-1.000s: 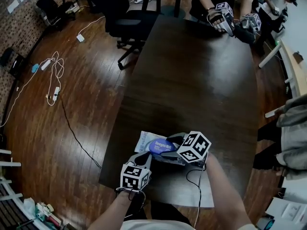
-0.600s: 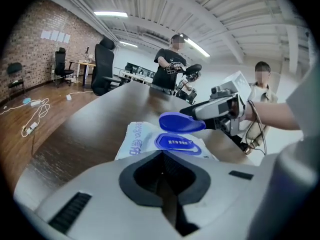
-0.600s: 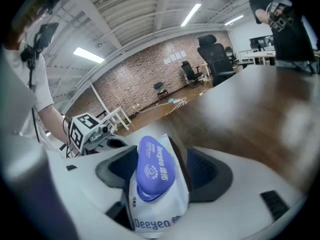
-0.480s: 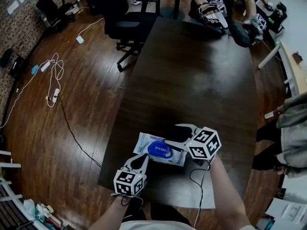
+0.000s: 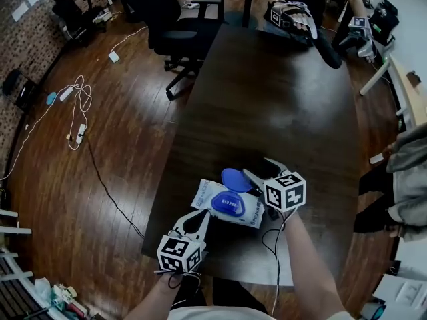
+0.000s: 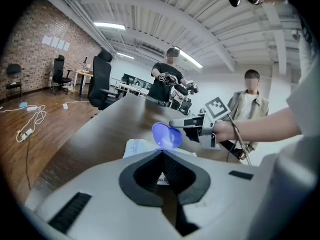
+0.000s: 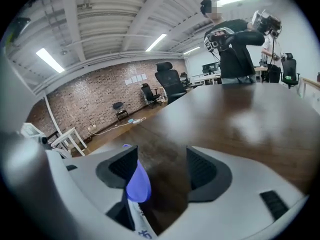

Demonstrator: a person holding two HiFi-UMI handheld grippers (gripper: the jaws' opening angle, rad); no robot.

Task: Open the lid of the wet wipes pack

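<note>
The wet wipes pack (image 5: 217, 209) is white with a blue oval lid, and it lies near the front edge of the dark table (image 5: 267, 99). The lid flap (image 5: 235, 179) stands flipped up over the blue opening ring (image 5: 228, 204). My left gripper (image 5: 202, 216) is shut on the pack's near edge; in the left gripper view its jaws (image 6: 161, 154) meet over the pack (image 6: 137, 146), below the raised lid (image 6: 166, 135). My right gripper (image 5: 257, 167) is open just right of the flap. In the right gripper view (image 7: 162, 151) the lid (image 7: 137, 184) rests against the left jaw.
At the table's far end another person works with grippers (image 5: 290, 15). A black office chair (image 5: 173, 25) stands at the far left corner. Cables (image 5: 77, 105) lie on the wood floor. A seated person (image 5: 407, 179) is at the right. A white sheet (image 5: 247, 265) lies at the near edge.
The blue lid, flat on the pack before, now stands flipped up. My right gripper has drawn back to the right from over the lid. The left gripper has stayed at the pack's near edge.
</note>
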